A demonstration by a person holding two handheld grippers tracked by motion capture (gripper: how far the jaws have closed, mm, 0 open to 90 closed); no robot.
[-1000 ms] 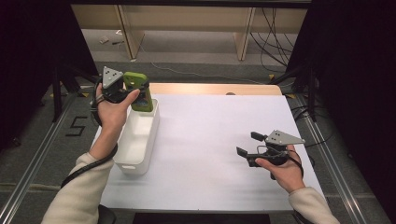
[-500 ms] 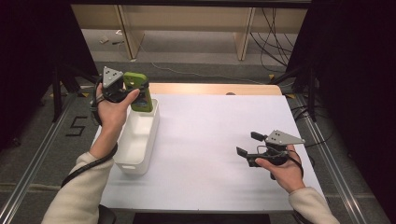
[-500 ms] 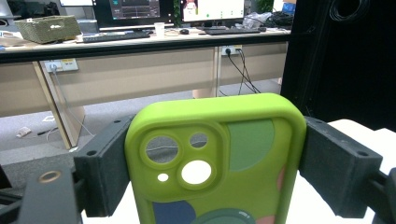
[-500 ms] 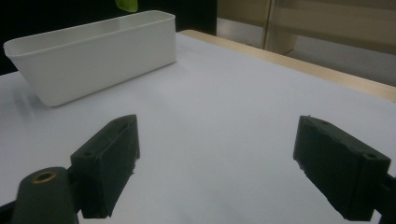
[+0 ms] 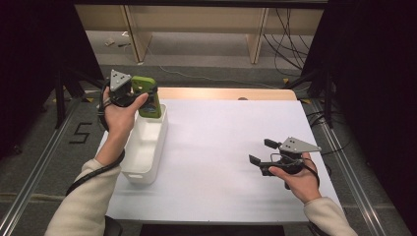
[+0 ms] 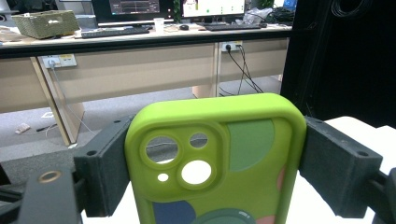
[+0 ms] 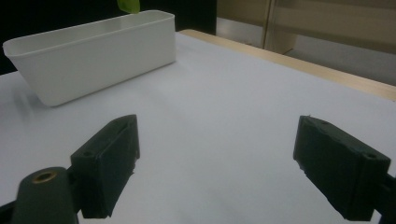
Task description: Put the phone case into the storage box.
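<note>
Right tool (image 5: 262,152), near right of the white surface (image 5: 221,142): jaws wide apart, nothing between them. White bin (image 5: 146,147) at the left edge. Left tool (image 5: 140,94), above the bin's far end: jaws clamped on the sides of an upright green phone case (image 6: 215,158).

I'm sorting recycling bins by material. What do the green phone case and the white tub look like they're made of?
Phone case: likely soft silicone or rubbery plastic; matte, with rounded moulded edges. White tub: probably rigid plastic; smooth, thin-walled, with a slight sheen. Neither can be told for certain.
</note>
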